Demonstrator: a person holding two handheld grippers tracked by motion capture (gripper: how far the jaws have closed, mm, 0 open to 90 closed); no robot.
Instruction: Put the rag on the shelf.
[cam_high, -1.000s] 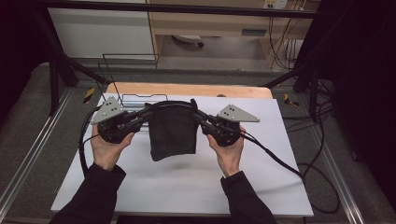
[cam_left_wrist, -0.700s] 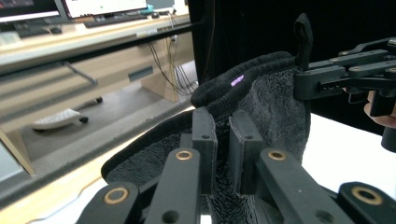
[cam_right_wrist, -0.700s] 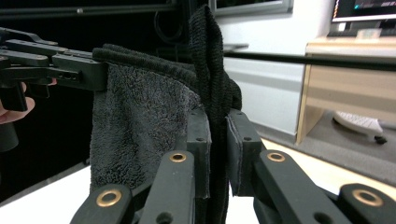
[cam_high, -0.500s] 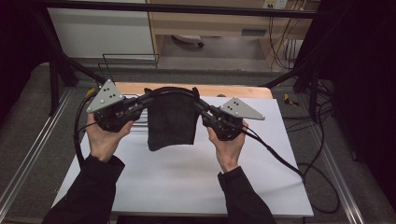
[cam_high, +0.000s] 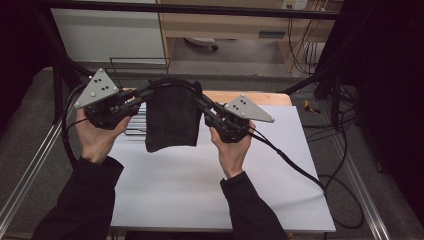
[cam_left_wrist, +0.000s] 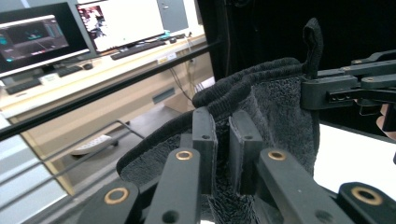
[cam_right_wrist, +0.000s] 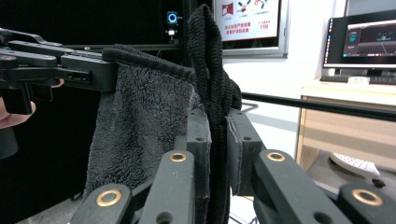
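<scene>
i'm holding dark grey terry towel (cam_high: 171, 119) mid-frame, left gripper (cam_high: 141, 97) and right gripper (cam_high: 201, 104) each clamping top corner.

dark towel (cam_high: 171, 120) | fluffy, folded | hanging above white table (cam_high: 200, 190) | top corners pinched

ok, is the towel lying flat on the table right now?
No, the dark towel hangs in the air above the white table, held by its top corners between the left gripper and the right gripper.
</scene>
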